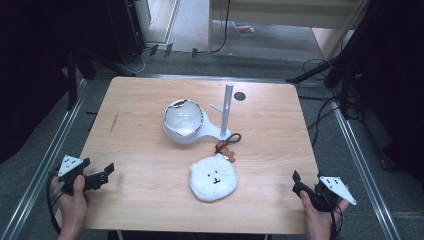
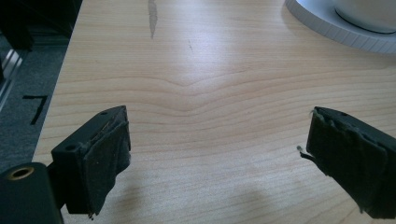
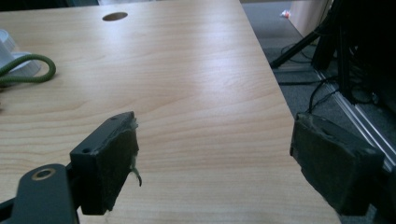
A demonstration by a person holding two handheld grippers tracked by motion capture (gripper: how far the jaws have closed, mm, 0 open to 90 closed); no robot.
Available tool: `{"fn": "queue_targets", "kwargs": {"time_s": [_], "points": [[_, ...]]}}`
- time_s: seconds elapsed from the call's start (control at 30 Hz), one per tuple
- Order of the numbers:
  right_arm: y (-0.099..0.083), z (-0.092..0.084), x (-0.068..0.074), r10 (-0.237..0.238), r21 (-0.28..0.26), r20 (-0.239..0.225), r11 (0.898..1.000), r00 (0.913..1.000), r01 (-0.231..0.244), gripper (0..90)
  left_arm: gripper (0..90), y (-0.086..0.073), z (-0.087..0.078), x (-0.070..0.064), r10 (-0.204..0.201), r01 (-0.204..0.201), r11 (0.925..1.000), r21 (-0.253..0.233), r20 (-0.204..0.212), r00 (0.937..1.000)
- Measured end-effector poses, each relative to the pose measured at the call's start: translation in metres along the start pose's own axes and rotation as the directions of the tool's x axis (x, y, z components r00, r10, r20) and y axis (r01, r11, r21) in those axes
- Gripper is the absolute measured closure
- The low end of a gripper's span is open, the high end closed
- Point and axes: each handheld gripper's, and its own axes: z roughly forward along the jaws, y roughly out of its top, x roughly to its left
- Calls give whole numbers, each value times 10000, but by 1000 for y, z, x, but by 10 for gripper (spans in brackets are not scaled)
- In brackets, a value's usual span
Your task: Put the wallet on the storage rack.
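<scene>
A white fluffy plush pouch (image 1: 213, 178) with a small face lies on the wooden table (image 1: 140, 100), front of centre. A small brown charm (image 1: 227, 151) and a green cord loop (image 1: 233, 138) lead from it toward a white stand (image 1: 227, 107) with side pegs. The stand's base holds a white bowl (image 1: 182, 117). My left gripper (image 1: 97, 166) rests at the table's front left, open and empty, well left of the pouch. My right gripper (image 1: 306, 177) sits at the front right edge, open and empty. Wide-apart jaws show in the left gripper (image 2: 219, 121) and right gripper (image 3: 215, 123) views.
The stand's white base (image 2: 336, 28) lies ahead and to the right of the left gripper. The green loop (image 3: 28, 70) and a round table hole (image 3: 114, 16) are ahead of the right gripper. Dark floor, cables and metal rails (image 1: 360, 165) surround the table.
</scene>
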Motion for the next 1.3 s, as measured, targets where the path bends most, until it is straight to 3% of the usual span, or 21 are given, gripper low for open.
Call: {"fn": "queue_targets", "kwargs": {"time_s": [0.1, 0.17, 0.23, 0.4, 0.57, 0.87, 1.0, 1.3], "points": [[1, 0, 3, 139, 489, 155, 9987, 9998, -146, 177, 70, 0, 0, 0, -4, 4, 10000, -27, 8, 10000], [3, -1, 6, 301, 602, -55, 9977, 9995, -297, 184, 70, 0, -1, 0, -12, 13, 10000, -75, 21, 10000], [5, -1, 12, 166, 791, -41, 9967, 9999, -162, 182, 70, -1, -1, 0, -27, 28, 10000, -82, 41, 10000], [7, -1, 31, -284, 979, -559, 9946, 9980, 338, 182, 70, -1, -1, 0, -54, 55, 10000, -78, 60, 10000], [9, -1, 49, -417, 1188, -1037, 9915, 9937, 540, 176, 70, -1, -1, 0, -18, 19, 10000, -54, 55, 10000], [11, 0, 79, -448, 1515, -2140, 9853, 9758, 784, 173, 70, -1, -1, 0, -9, 9, 10000, -39, 59, 10000], [10, 2, 97, -403, 1780, -2678, 9799, 9626, 906, 172, 70, -1, -1, 0, 6, -6, 10000, -39, 52, 10000], [7, 6, 118, -448, 2113, -3165, 9705, 9475, 1165, 171, 70, -1, -1, 0, 25, -25, 10000, -31, 59, 10000]]}}
